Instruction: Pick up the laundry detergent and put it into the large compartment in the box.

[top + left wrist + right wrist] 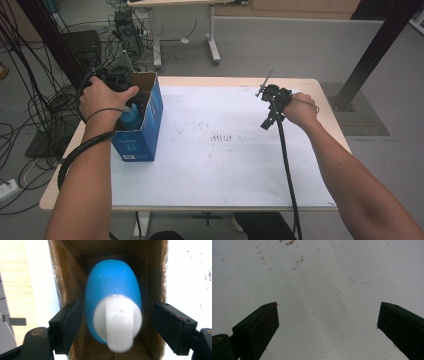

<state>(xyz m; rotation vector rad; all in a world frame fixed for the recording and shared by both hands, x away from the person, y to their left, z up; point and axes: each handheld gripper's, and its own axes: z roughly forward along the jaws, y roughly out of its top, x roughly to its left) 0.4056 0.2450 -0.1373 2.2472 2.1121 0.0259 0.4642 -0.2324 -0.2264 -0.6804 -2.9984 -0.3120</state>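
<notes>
Blue and white, the bottle point(112, 307) stands inside the cardboard box point(75, 270), between our left gripper point(116, 322)'s 2 parted pads, untouched. We judge it just released; next we lift clear. Our right gripper point(328, 322) hangs open over the white sheet point(317, 277). The box bottom stays hidden.

A blue bottle point(112, 290) with a white cap point(117, 321) stands inside a brown cardboard box point(152, 285), and the left gripper point(116, 326) has its black jaws apart on each side, not touching it.

Wooden table point(327, 107) w/ white sheet point(225, 165); blue box point(142, 127) on sheet.
</notes>
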